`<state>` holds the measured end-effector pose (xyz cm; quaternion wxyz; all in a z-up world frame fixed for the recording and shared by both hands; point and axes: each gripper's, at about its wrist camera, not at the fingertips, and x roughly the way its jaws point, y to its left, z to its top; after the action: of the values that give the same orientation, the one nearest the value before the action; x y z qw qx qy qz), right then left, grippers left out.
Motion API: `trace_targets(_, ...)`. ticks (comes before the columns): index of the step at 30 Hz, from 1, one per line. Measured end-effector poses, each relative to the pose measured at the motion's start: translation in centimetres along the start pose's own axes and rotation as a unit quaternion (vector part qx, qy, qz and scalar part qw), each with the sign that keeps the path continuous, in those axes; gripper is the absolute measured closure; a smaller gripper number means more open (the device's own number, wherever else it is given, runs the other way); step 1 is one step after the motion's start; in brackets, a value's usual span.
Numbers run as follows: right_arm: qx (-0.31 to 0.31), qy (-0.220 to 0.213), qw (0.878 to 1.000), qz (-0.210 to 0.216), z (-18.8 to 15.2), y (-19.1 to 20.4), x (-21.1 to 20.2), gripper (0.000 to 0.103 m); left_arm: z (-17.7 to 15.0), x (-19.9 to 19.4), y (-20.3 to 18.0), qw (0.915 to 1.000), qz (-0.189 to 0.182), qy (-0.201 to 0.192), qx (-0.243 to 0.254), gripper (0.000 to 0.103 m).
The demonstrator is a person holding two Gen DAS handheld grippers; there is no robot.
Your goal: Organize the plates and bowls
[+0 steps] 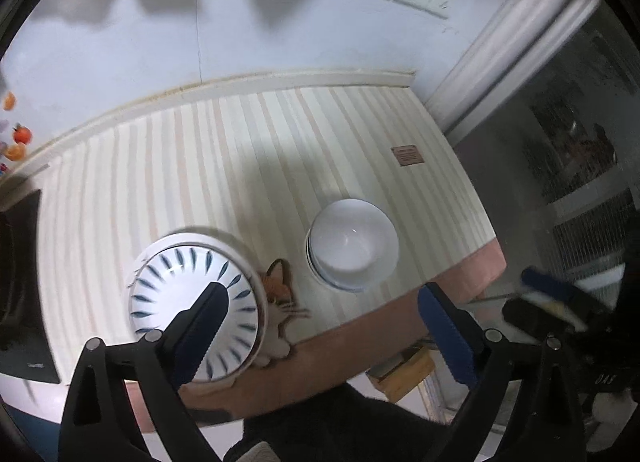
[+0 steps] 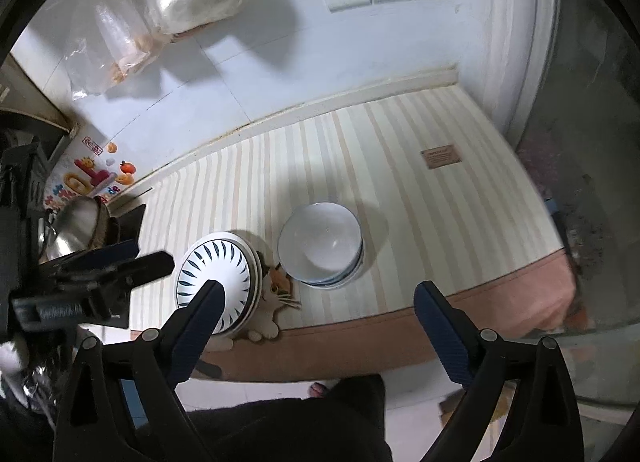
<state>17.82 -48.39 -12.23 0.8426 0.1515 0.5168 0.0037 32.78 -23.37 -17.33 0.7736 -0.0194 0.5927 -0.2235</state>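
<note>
Plates and bowls sorted into two stacks, both grippers spread and empty.

The striped mat [image 2: 400,166] is the reference: its far half is bare, giving ample room, while both stacks crowd its near edge, above the pink counter lip [image 2: 400,326]. The plates [image 2: 218,286], nested to save space, sit at the near left, their rim overhanging the mat's edge, a likely tipping risk. The bowls [image 2: 320,246] are nested just right of them, apart, across the cat print [image 2: 276,286]. Left gripper [image 1: 324,326] and right gripper [image 2: 320,322] hover above, jaws wide, gripping nothing.
</note>
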Motion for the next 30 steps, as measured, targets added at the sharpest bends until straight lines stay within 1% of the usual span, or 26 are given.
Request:
trace_targets(1,0.011,0.009,1.0,0.018,0.2,-0.8,1.3,0.005,0.6,1.5,0.5,0.9999,-0.008,0.004,-0.01,0.006)
trace_targets(4,0.061,0.042,0.993,0.087,0.7,-3.7,5.9,0.005,1.8,5.2,1.3,0.9998,-0.008,0.005,-0.016,0.006)
trace_targets(5,0.074,0.051,0.991,0.102,0.8,-4.7,7.7,0.005,2.1,6.3,1.5,0.9998,-0.006,0.008,-0.015,0.006)
trace_targets(9,0.091,0.081,0.987,0.108,1.1,-7.5,14.1,0.005,3.0,11.8,2.4,0.9988,-0.003,0.044,-0.02,0.006)
trace_targets(10,0.094,0.092,0.985,0.113,1.1,-8.1,15.7,0.005,3.2,13.4,2.5,0.9981,-0.005,0.059,-0.019,0.006)
trace_targets(12,0.102,0.107,0.98,0.132,1.0,-9.2,18.6,0.005,3.4,15.6,2.8,0.9961,-0.009,0.083,-0.025,0.006)
trace_targets(14,0.113,0.13,0.974,0.146,0.7,-10.0,21.5,0.005,3.6,17.5,3.0,0.9936,-0.026,0.104,-0.034,0.007)
trace_targets(16,0.119,0.138,0.971,0.156,0.5,-10.7,23.6,0.005,3.8,19.1,3.0,0.9916,-0.028,0.12,-0.039,0.007)
trace_targets(18,0.128,0.153,0.966,0.167,0.5,-11.1,25.6,0.006,4.0,20.5,3.3,0.9885,-0.043,0.136,-0.049,0.007)
trace_targets(19,0.135,0.158,0.962,0.176,0.6,-11.3,26.4,0.007,3.9,21.4,3.5,0.9855,-0.048,0.152,-0.058,0.008)
trace_targets(21,0.142,0.168,0.956,0.191,0.7,-11.4,27.7,0.011,3.9,22.5,3.7,0.9811,-0.064,0.169,-0.069,0.01)
trace_targets(22,0.143,0.172,0.955,0.196,0.8,-11.5,28.2,0.012,3.9,22.9,3.7,0.9795,-0.069,0.175,-0.071,0.015)
trace_targets(24,0.143,0.187,0.951,0.2,1.2,-11.2,29.4,0.021,3.8,23.5,3.7,0.9766,-0.082,0.185,-0.073,0.025)
trace_targets(25,0.143,0.193,0.949,0.204,1.3,-11.1,30.0,0.023,3.7,23.7,3.7,0.9756,-0.086,0.188,-0.074,0.039)
trace_targets(26,0.141,0.202,0.946,0.208,1.3,-11.0,30.6,0.029,3.6,23.8,3.6,0.9742,-0.095,0.19,-0.076,0.044)
trace_targets(27,0.14,0.206,0.945,0.212,1.3,-10.8,30.9,0.036,3.6,23.9,3.5,0.9725,-0.105,0.192,-0.08,0.047)
trace_targets(29,0.137,0.217,0.94,0.224,1.4,-10.3,31.8,0.042,3.6,23.8,3.3,0.9735,-0.1,0.189,-0.082,0.047)
trace_targets(30,0.132,0.221,0.941,0.22,1.5,-10.1,31.9,0.042,3.6,23.7,3.2,0.9742,-0.097,0.187,-0.082,0.047)
